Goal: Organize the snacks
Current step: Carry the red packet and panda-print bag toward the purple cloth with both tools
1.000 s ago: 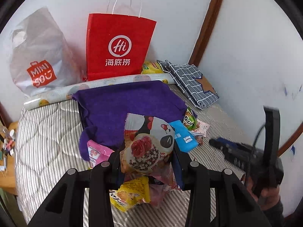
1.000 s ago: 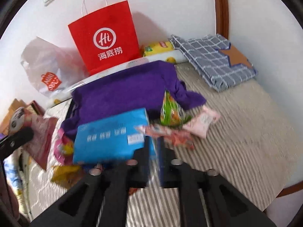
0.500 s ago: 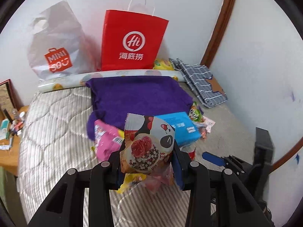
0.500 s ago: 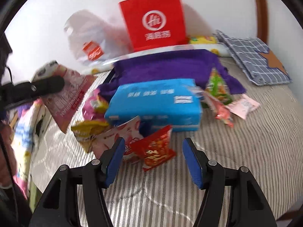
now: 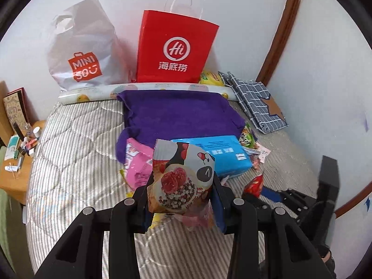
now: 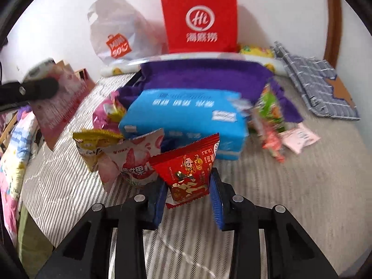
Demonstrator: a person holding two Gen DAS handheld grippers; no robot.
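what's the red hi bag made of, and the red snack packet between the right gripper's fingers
Tall red Hi shopping bag: looks like matte paper, given its stiff flat panels, sharp folded edges and thin white cord handles. Small red snack packet: probably glossy plastic film, with shiny highlights, wrinkles and a crimped zigzag seal edge. Right gripper straddles it.

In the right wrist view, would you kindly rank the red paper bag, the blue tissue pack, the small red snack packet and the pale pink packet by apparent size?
1 and 2. Blue tissue pack and red paper bag: alike, and the bag stands farther back, so unranked.
3. Small red snack packet, which nearness enlarges.
4. Pale pink packet.
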